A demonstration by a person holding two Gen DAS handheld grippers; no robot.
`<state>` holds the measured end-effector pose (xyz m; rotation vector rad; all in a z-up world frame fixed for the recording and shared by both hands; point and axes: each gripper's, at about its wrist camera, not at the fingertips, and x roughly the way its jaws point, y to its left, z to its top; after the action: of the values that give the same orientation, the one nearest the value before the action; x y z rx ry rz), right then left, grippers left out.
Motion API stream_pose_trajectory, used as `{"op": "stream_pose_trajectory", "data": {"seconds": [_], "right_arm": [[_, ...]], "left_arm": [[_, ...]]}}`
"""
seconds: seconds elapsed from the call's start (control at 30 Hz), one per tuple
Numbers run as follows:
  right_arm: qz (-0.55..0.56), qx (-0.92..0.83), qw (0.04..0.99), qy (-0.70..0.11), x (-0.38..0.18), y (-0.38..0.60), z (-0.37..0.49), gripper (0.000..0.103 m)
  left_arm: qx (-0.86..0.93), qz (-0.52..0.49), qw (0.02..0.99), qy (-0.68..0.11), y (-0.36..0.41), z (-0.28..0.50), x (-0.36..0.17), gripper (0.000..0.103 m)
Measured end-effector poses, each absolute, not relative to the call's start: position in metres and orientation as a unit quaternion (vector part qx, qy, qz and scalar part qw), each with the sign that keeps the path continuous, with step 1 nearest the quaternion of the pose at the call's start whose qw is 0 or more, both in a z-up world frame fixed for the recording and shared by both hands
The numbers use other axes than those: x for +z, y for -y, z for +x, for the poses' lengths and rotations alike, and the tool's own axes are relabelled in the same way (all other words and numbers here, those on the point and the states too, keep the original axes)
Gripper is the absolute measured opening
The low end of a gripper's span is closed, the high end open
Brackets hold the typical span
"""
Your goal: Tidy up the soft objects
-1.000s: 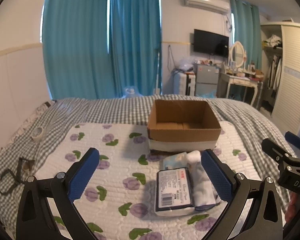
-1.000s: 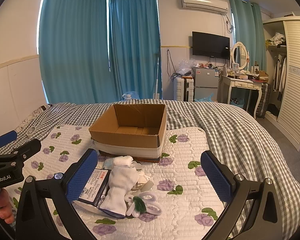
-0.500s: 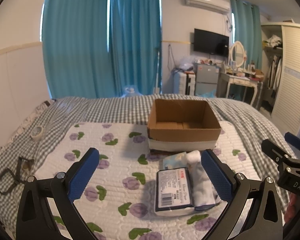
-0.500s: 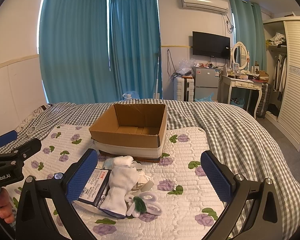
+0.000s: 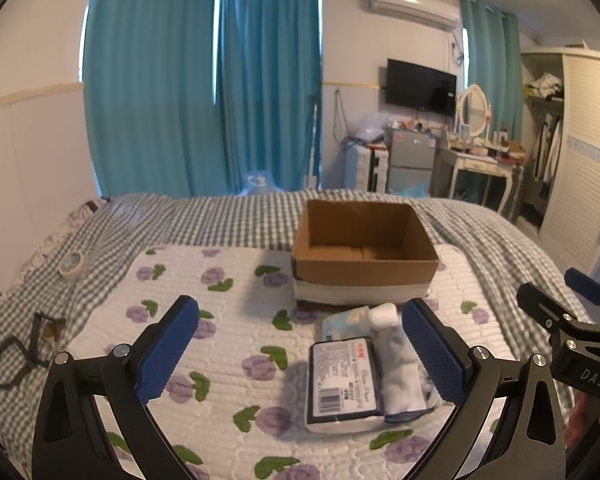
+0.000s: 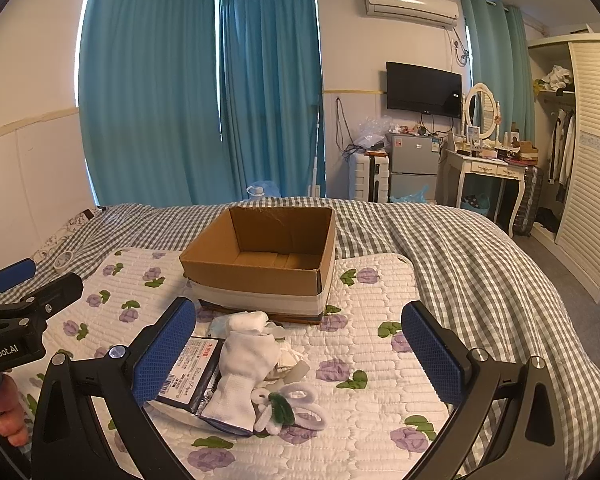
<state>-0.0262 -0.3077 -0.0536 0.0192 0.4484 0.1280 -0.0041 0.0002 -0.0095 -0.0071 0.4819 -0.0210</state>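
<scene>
An open, empty cardboard box point(image 5: 364, 252) point(image 6: 264, 256) stands on a white quilted pad with purple flowers point(image 5: 228, 320) point(image 6: 364, 344). In front of it lies a small pile: a dark labelled packet point(image 5: 342, 380) point(image 6: 188, 376), white socks point(image 5: 400, 368) point(image 6: 244, 372), a pale blue tissue pack point(image 5: 344, 320) and a white fuzzy piece with green trim point(image 6: 288, 402). My left gripper point(image 5: 300, 352) is open and empty, above the pad just left of the pile. My right gripper point(image 6: 300, 352) is open and empty, over the pile's right side.
The bed has a grey checked cover point(image 6: 460, 248). A roll of tape point(image 5: 71, 263) and a black strap point(image 5: 16, 356) lie at its left edge. A dresser, fridge and wardrobe point(image 6: 592, 160) stand beyond the bed on the right.
</scene>
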Motion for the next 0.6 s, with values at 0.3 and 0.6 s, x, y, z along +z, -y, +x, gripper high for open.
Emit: {"op": "stream_pose_trajectory", "data": {"seconds": [0.3,0.6], "right_arm": [[0.009,0.065,0.975,-0.211,-0.039,0.302,-0.032,0.103],[-0.001,0.066,0.978,-0.200,-0.026,0.294,-0.048,0.103]], "left_arm": [[-0.011,-0.007,0.973,-0.232,-0.007,-0.011,0.004,0.103],[-0.015,-0.013,0.974,-0.227,-0.012,-0.023,0.013,0.103]]}}
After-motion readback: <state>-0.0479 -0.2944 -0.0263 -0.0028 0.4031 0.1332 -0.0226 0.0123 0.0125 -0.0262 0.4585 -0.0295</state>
